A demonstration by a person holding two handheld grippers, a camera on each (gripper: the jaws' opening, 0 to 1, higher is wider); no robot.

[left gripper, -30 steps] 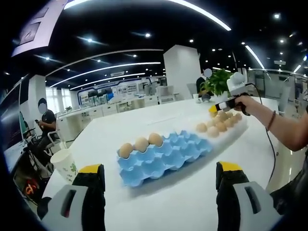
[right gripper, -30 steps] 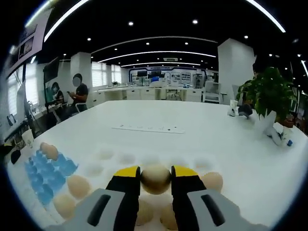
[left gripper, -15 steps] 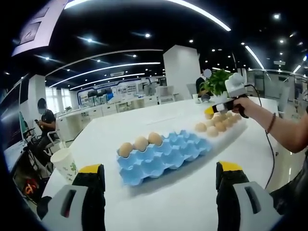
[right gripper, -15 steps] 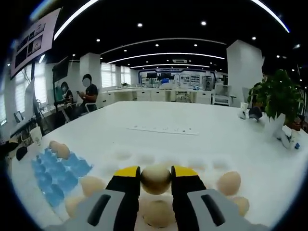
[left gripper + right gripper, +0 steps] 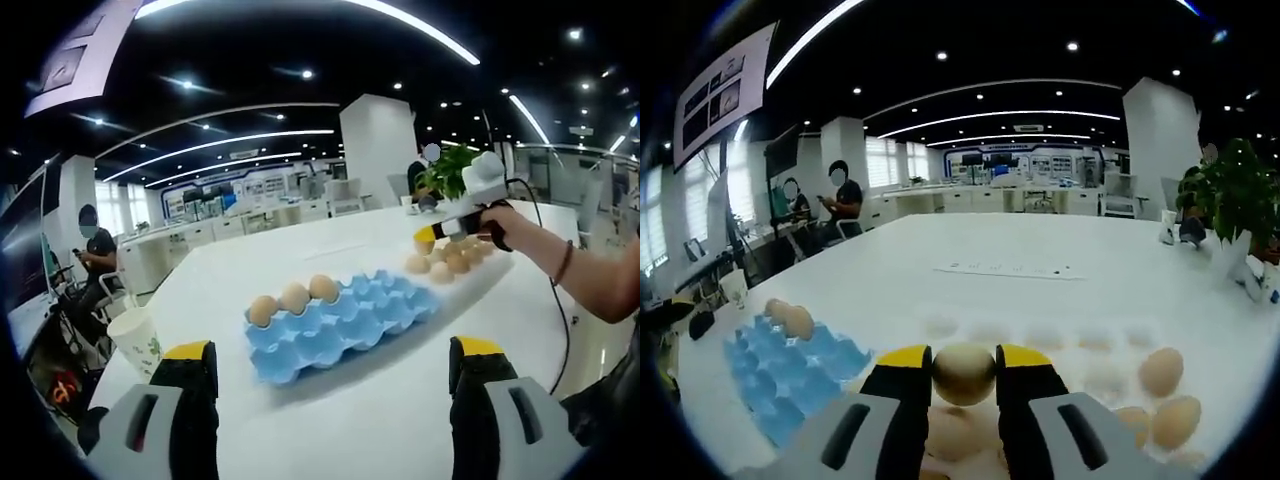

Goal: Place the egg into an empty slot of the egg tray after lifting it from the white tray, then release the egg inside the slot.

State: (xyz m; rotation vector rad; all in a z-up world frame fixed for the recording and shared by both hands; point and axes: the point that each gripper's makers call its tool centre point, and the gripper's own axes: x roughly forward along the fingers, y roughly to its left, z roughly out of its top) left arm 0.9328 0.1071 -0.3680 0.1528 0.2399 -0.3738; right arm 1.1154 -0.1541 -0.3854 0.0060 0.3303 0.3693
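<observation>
Tan egg [image 5: 963,372] pinched in right gripper [image 5: 963,385], lifted for carrying | blue egg tray [image 5: 790,365] left, slots free | left gripper [image 5: 325,385] spread, idle

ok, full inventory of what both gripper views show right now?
blue egg tray: 1, blue, on the white table
eggs in tray: 3, tan, one end row
white tray: 1, white, beyond the blue tray
eggs on white tray: several, tan
held egg: 1, tan, lifted
paper cup: 1, white, table edge
potted plant: 1, green, far side
seated people: background
left gripper: jaws apart, empty
right gripper: clamping the egg
</observation>
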